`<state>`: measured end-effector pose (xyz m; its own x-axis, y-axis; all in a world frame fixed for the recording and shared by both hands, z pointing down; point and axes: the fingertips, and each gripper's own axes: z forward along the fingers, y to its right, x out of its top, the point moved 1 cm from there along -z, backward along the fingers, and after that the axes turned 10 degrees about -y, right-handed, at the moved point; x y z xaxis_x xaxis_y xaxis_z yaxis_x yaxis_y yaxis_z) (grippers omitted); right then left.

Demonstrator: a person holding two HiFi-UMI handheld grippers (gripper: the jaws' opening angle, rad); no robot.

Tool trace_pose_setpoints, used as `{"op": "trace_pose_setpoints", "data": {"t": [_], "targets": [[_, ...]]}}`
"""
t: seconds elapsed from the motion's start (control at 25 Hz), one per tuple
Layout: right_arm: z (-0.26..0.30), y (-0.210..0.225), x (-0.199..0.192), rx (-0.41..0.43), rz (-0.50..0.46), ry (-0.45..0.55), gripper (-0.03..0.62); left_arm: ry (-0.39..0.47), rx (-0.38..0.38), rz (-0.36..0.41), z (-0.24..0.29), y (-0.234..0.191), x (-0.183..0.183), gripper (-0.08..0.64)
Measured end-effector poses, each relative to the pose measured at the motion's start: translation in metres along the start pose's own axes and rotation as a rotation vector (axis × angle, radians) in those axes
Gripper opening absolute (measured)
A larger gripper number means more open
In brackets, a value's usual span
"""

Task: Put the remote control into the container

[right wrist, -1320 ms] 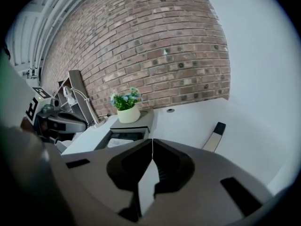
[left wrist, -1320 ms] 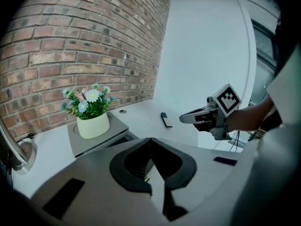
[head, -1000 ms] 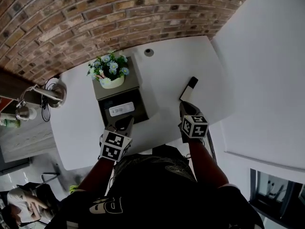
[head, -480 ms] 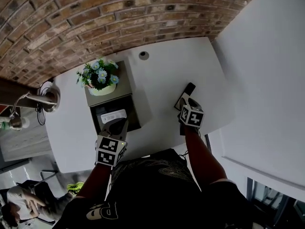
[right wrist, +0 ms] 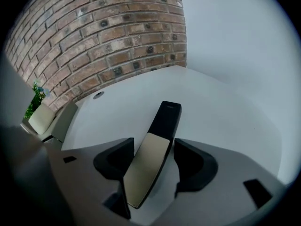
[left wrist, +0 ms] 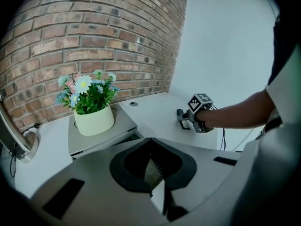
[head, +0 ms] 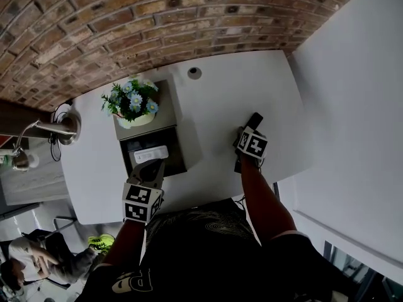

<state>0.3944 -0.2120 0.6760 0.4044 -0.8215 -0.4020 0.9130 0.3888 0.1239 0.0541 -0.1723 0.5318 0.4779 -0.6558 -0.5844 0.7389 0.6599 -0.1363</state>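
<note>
Right gripper view: your right gripper [right wrist: 154, 149], jaws just opened wide, straddles the remote control [right wrist: 165, 119]; bare table [right wrist: 221, 112] beyond, its right edge near. Your left gripper [left wrist: 151, 168] is closed, empty.

Smooth plastic remote control [right wrist: 153, 154] (matt table [right wrist: 216, 117])

Bare white table [head: 214, 109] lies open between remote [head: 254, 119] and container [head: 176, 145]; flower pot [head: 133, 107] stands just behind the container's opening.
</note>
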Motion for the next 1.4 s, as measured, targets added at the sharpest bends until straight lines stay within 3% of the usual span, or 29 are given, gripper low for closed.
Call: {"op": "trace_pose_setpoints", "data": {"t": [0.4, 0.48, 0.88, 1.08, 1.4], "targets": [[-0.002, 0.004, -0.001, -0.023, -0.030, 0.032, 0.226, 0.009, -0.004, -0.018, -0.003, -0.001, -0.008, 0.008], [-0.002, 0.004, 0.000, -0.018, -0.026, 0.039, 0.200, 0.016, -0.004, -0.019, -0.005, -0.002, -0.009, 0.008], [-0.020, -0.001, -0.014, 0.038, 0.014, 0.069, 0.193, 0.037, -0.020, -0.054, -0.026, -0.016, -0.021, 0.008], [-0.041, -0.027, -0.023, 0.104, -0.020, 0.094, 0.193, 0.056, -0.056, -0.116, -0.035, -0.025, -0.026, 0.008], [-0.072, -0.102, -0.051, 0.237, -0.166, 0.109, 0.192, 0.057, -0.061, -0.118, -0.050, -0.041, -0.047, 0.008]]}}
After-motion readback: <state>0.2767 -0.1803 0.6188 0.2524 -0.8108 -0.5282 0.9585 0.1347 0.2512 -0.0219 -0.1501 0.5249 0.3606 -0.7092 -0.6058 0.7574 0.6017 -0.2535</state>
